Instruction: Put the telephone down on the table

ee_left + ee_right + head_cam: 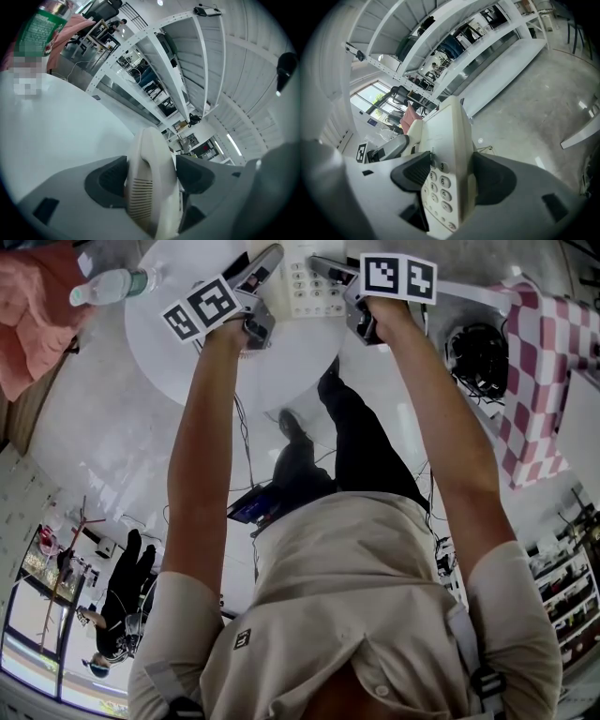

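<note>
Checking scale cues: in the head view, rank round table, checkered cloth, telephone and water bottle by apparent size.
round table
checkered cloth
telephone and water bottle: too alike to rank, the telephone being cut off by the frame

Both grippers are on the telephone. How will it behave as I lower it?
Likely stiff: the telephone looks like hard plastic. The handset, in the left gripper, may be separate from the keypad base in the right gripper, so they could shift apart. Smooth sides may slip.
</note>
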`<action>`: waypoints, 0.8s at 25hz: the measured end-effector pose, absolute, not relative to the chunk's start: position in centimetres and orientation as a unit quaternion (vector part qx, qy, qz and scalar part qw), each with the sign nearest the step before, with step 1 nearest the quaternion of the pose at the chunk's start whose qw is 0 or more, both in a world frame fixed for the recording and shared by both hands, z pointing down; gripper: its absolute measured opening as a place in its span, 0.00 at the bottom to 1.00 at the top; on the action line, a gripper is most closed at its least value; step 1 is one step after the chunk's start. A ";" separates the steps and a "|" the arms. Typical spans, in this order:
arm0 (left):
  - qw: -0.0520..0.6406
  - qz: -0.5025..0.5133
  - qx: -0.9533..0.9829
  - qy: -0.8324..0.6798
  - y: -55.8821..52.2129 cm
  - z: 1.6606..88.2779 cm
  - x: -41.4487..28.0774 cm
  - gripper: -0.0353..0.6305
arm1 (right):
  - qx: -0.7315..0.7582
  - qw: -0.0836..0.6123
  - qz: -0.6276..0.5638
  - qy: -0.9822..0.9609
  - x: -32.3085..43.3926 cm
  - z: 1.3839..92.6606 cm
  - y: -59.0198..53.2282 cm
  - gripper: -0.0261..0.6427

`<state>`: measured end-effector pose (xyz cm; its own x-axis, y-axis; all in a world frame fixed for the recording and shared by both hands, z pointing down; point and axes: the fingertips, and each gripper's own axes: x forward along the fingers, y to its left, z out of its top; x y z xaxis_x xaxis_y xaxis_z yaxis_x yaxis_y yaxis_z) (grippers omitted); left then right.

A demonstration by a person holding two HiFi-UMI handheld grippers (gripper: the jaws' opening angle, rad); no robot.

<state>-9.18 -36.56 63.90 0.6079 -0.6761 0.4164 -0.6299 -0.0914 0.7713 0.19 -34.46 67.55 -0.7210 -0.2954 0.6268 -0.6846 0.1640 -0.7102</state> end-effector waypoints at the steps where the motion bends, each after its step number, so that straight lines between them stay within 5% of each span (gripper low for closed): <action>1: 0.509 -0.024 0.739 -0.441 -36.6 63.9 -9.2 0.53 | 0.330 0.175 0.555 -0.743 0.2 67.6 -34.5 0.45; 20: 0.456 -0.008 0.756 -0.470 -34.6 61.7 -12.6 0.53 | 0.387 0.237 0.479 -0.752 1.9 66.5 -34.2 0.42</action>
<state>-12.60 -34.61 61.72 0.5590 -0.7173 0.4160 -0.7030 -0.1440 0.6964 1.86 -34.25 66.45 -0.5885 -0.3545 0.7266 -0.8083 0.2422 -0.5366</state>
